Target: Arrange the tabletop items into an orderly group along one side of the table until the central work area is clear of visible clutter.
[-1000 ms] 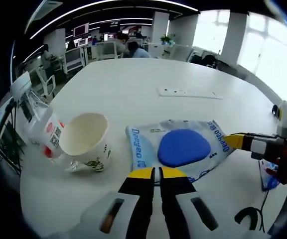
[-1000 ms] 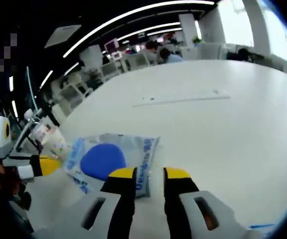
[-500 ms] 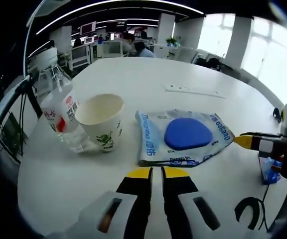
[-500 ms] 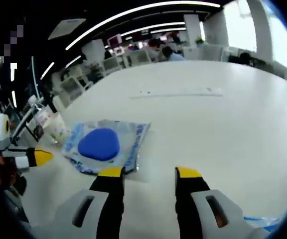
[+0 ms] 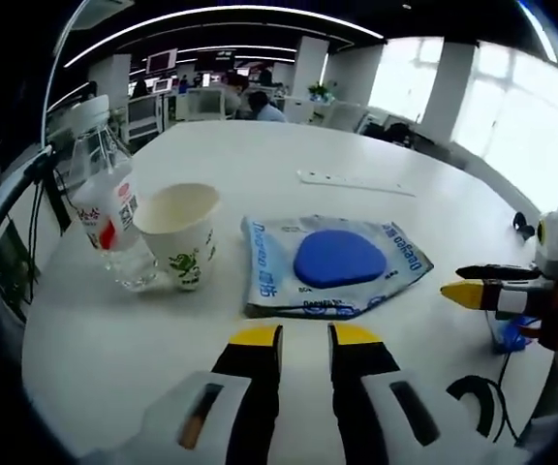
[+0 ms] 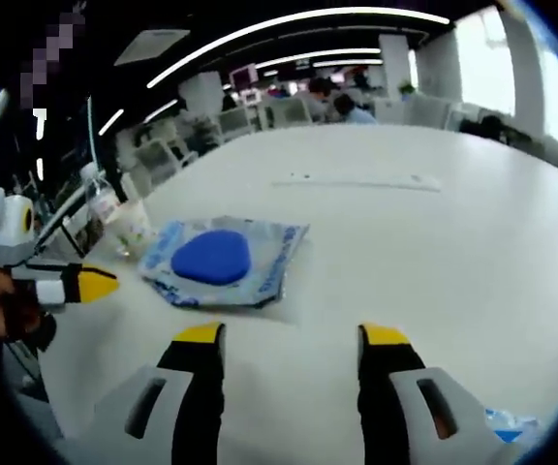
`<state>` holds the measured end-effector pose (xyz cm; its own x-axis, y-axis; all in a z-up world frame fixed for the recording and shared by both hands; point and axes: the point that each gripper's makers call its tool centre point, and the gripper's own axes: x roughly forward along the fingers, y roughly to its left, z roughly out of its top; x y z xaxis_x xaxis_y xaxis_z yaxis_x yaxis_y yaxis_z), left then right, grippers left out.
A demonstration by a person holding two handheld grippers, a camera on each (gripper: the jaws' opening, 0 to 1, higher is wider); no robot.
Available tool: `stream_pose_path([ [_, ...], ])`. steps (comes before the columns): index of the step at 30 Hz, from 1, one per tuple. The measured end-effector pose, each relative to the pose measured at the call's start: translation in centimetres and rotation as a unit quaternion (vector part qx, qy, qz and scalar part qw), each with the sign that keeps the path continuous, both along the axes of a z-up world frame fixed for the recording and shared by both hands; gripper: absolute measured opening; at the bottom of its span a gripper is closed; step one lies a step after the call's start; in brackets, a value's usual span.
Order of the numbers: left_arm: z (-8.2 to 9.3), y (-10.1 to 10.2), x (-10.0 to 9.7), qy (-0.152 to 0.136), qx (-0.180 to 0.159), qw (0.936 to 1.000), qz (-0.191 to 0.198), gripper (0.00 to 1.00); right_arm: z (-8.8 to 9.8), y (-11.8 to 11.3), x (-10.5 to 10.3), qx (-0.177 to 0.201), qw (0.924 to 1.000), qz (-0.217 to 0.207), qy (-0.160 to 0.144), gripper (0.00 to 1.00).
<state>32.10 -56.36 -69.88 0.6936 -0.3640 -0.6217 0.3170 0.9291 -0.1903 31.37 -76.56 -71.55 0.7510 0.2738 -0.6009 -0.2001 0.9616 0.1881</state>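
A clear water bottle (image 5: 105, 218) with a red label, a white paper cup (image 5: 180, 232) and a flat blue-and-white pouch (image 5: 332, 263) lie in a row on the white table (image 5: 260, 145). My left gripper (image 5: 305, 335) hangs just short of the pouch, its jaws a narrow gap apart and holding nothing. My right gripper (image 5: 473, 283) comes in from the right, beside the pouch's right end. In the right gripper view the right gripper (image 6: 291, 335) is wide open and empty, with the pouch (image 6: 223, 260), cup (image 6: 134, 225) and bottle (image 6: 105, 199) ahead to the left. The left gripper (image 6: 85, 279) is at the left edge.
A white power strip (image 5: 355, 182) lies farther out on the table. A small blue wrapper (image 5: 507, 334) and a black cable (image 5: 473, 392) sit near the right edge. Office desks, chairs and people are beyond the table's far side.
The right gripper's jaws have spread from a narrow gap to wide open. The left jaws have parted slightly. Both views have pulled back a little from the pouch.
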Motion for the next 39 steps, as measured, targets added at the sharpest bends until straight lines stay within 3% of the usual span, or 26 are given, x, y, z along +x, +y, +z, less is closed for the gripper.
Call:
stream_pose_path([
  [4,0.3,-0.4,-0.5,-0.009,-0.008,0.9999,-0.011,0.23,-0.1,0.1,-1.1,-0.008,0.9999,0.012,-0.001,0.63],
  [13,1.5,-1.3,-1.1,-0.028,-0.037,0.9983,-0.034,0.36,-0.1,-0.1,-3.4,-0.009,0.9995,0.030,0.008,0.72],
  [19,2.5,-2.1,-2.0,-0.038,-0.046,0.9966,-0.056,0.46,0.9,-1.0,-4.6,-0.003,0.9994,0.034,-0.007,0.77],
  [22,2.7,-2.2,-2.6,-0.048,-0.013,0.9959,-0.075,0.52,1.5,-1.4,-5.1,0.010,0.9993,0.032,-0.016,0.81],
  [25,3.5,-2.6,-3.3,-0.051,-0.028,0.9954,-0.076,0.58,2.3,-1.7,-5.9,0.017,0.9988,0.035,-0.028,0.86],
  [28,3.8,-2.6,-3.7,-0.061,-0.010,0.9940,-0.091,0.61,2.8,-1.9,-6.8,0.021,0.9983,0.040,-0.037,0.89],
  [33,3.6,-2.3,-4.5,-0.059,0.006,0.9926,-0.107,0.66,3.0,-2.7,-8.3,0.031,0.9984,0.032,-0.035,0.93],
  [39,3.8,-2.7,-5.8,-0.052,-0.003,0.9912,-0.121,0.72,2.7,-4.2,-10.5,0.029,0.9990,0.017,-0.028,0.95],
])
